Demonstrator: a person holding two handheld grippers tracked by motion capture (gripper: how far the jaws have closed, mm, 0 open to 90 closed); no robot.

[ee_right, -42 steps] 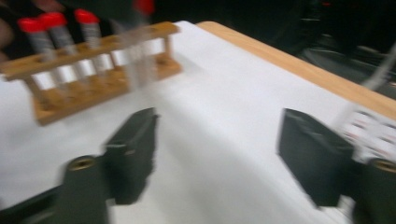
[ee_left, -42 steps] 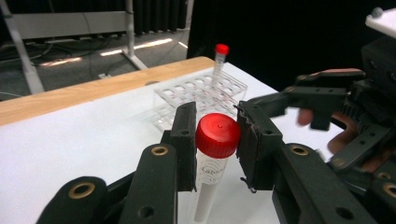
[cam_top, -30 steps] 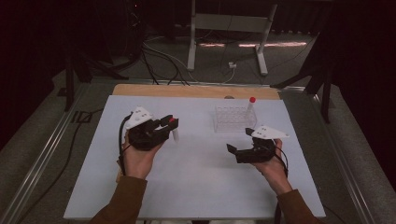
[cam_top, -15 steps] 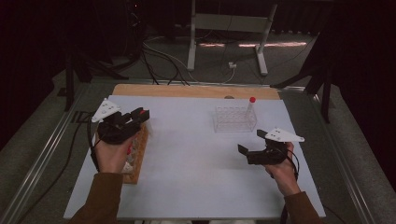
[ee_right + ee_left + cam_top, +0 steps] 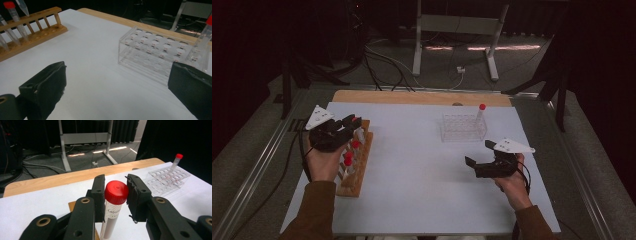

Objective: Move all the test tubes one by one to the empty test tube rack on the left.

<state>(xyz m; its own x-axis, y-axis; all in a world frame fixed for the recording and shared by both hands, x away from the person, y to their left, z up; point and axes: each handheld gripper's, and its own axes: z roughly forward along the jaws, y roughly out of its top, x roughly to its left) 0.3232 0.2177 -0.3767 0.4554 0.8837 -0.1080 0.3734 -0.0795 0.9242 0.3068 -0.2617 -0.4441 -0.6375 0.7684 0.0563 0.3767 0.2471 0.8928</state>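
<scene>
Clear plastic tube with a red screw cap [image 5: 115, 202] sits between the left gripper's [image 5: 115, 195] black jaws, pads pressed on the cap from both sides, so clamped. Tube is upright, over the wooden test-tube rack [image 5: 357, 160] at the left side of the white table sheet [image 5: 422, 190]. In the high view the left gripper [image 5: 343, 129] is above the far end of that rack; more red-capped tubes [image 5: 348, 161] stand in the rack just beside the hand. Right gripper [image 5: 477, 161], jaws wide apart, nothing between them, hovers over bare sheet well apart from the wooden rack. Near it, farther back, a clear acrylic tube rack [image 5: 463, 127] with one red-capped tube [image 5: 481, 112] upright at its right end. Right gripper view: same acrylic rack [image 5: 160, 56] between the open jaws' line of sight, wooden rack [image 5: 32, 32] at far left.
</scene>
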